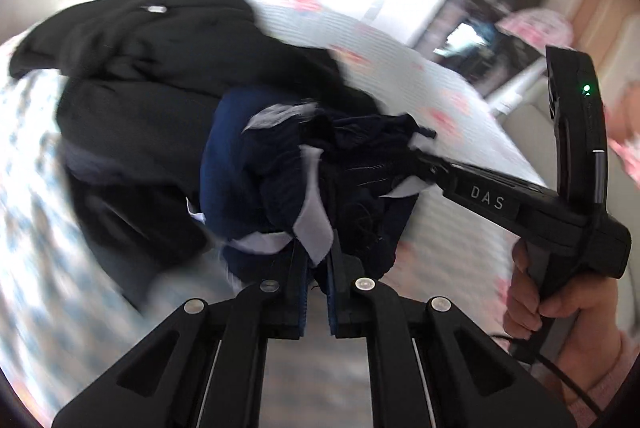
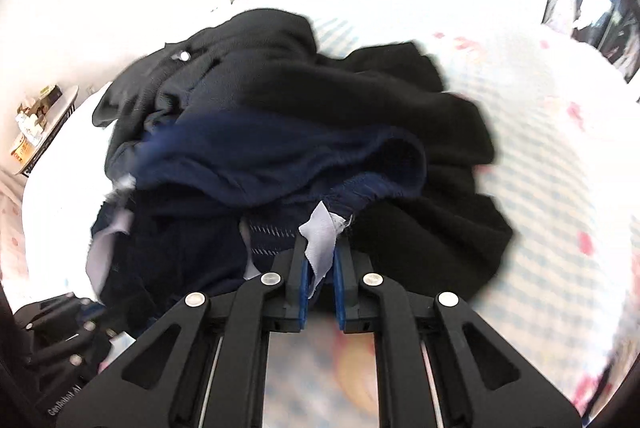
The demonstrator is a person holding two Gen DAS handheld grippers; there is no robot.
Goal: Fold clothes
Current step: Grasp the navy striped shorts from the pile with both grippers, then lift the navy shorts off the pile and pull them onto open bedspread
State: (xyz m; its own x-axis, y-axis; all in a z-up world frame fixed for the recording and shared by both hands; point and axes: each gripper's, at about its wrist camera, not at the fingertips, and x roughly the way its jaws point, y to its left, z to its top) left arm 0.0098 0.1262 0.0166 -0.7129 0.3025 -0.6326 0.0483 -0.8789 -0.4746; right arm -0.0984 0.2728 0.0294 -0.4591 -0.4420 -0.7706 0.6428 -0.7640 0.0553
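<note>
A navy garment (image 1: 256,164) with white lining patches hangs bunched between both grippers above a bed. My left gripper (image 1: 318,256) is shut on its edge, with a white lining flap between the jaws. My right gripper (image 2: 320,260) is shut on the same navy garment (image 2: 280,152), also pinching a white flap. The right gripper also shows in the left wrist view (image 1: 432,164), reaching in from the right and biting the cloth. A black garment (image 1: 152,40) lies crumpled on the bed behind the navy one; it also shows in the right wrist view (image 2: 400,100).
The bed (image 1: 400,60) has a white cover with pink flowers and a blue-checked part (image 2: 540,164). A small side table (image 2: 44,120) with boxes stands at the left. A dark cabinet (image 1: 492,16) and a bright doorway stand beyond the bed.
</note>
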